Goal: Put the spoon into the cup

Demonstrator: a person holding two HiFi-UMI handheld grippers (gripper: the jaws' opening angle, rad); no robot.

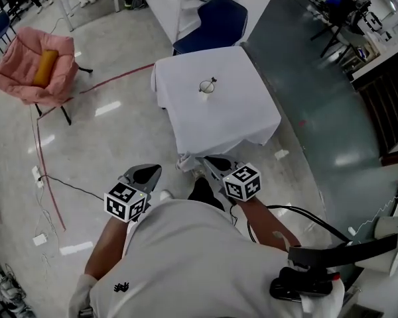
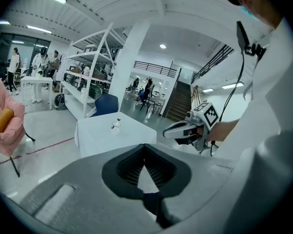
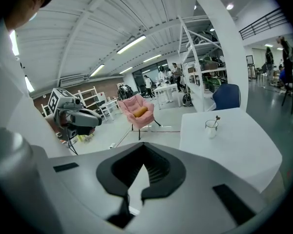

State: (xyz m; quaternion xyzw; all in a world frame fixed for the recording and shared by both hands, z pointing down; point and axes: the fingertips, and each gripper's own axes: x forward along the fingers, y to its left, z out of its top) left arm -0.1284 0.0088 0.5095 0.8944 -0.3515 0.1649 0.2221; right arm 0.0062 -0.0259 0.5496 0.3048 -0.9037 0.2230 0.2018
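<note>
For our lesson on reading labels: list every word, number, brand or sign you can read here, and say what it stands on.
No words or numbers can be read in any view.
Left gripper, marker cube: black-and-white square pattern, no letters.
Right gripper, marker cube: likewise.
Person's white shirt: small black emblem, no lettering.

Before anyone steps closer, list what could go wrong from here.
1. The spoon sticks out of the cup, so a knock could tip both.
2. The cloth hangs low on the person's side; a foot might catch it and drag the cup.
3. A cable lies on the floor at left: a trip hazard.
</note>
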